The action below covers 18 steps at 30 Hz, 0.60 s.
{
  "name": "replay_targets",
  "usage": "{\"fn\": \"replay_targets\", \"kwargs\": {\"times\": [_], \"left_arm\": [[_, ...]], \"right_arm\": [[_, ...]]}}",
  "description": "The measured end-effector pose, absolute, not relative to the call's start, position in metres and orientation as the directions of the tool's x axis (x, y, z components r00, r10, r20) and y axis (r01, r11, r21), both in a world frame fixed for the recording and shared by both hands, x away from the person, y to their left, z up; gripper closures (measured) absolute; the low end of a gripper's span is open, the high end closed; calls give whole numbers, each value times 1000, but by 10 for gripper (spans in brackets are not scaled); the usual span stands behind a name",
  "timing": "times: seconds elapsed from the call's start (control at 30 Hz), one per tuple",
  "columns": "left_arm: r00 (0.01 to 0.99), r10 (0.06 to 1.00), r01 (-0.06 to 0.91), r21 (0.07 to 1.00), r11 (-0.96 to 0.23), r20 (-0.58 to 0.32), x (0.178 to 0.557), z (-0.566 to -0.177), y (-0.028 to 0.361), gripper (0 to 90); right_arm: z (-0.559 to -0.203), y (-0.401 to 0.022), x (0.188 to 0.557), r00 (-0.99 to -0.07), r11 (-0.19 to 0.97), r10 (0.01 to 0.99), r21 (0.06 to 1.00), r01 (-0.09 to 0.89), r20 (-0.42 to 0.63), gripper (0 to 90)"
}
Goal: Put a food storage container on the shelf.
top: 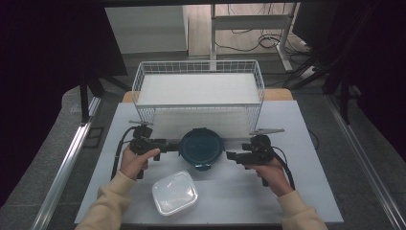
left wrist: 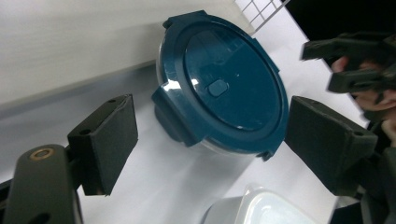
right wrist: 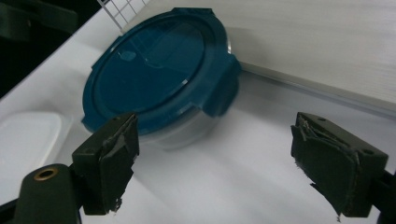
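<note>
Both hand-held grippers, left (top: 168, 145) and right (top: 231, 156), gape wide beside the round container's (top: 201, 148) rim, touching nothing.

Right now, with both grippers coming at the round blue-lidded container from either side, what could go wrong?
1. The round container has a smooth curved wall, so it may slip or turn if the left gripper and right gripper, both open, press unevenly.
2. Its side latch faces the right gripper; fingers could snag or pop it.
3. The wire basket stands close behind and the white square container sits in front, so a push could knock either.
</note>
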State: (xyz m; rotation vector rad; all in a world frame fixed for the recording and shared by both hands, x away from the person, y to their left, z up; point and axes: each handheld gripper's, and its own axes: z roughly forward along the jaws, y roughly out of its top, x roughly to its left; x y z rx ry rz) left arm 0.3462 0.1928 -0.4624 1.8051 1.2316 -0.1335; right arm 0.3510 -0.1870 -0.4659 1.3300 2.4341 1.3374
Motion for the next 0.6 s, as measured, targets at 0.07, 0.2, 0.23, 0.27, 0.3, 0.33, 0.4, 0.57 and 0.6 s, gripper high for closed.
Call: {"fn": "replay_targets", "kwargs": {"times": [0.07,0.2,0.23,0.27,0.3,0.33,0.4,0.57,0.6], "left_arm": [[487,683,792,605,-83,-544,350,-466,191,172],[482,678,802,591,-86,-555,356,-474,188,174],[474,682,810,579,-89,-558,359,-476,186,175],[474,682,810,579,-89,-558,359,-476,186,175],[466,674,821,565,-86,-573,362,-479,185,175],[466,674,821,565,-86,-573,362,-479,185,174],[458,668,827,557,-79,-586,364,-482,184,175],[446,654,845,529,-82,-612,369,-488,180,174],[437,651,850,521,-74,-621,370,-489,179,174]], "right_arm": [[-468,-180,356,-623,250,706,705,664,336,144],[-471,-168,367,-609,231,694,682,694,385,130],[-472,-167,369,-608,230,692,680,696,389,127],[-473,-165,372,-601,224,691,673,705,401,122],[-474,-164,374,-593,218,692,664,715,413,119],[-474,-164,374,-593,218,692,664,715,413,119],[-477,-162,379,-576,200,696,655,729,429,115],[-486,-155,388,-547,176,692,626,760,470,109],[-487,-154,390,-544,174,691,620,765,477,106]]}}
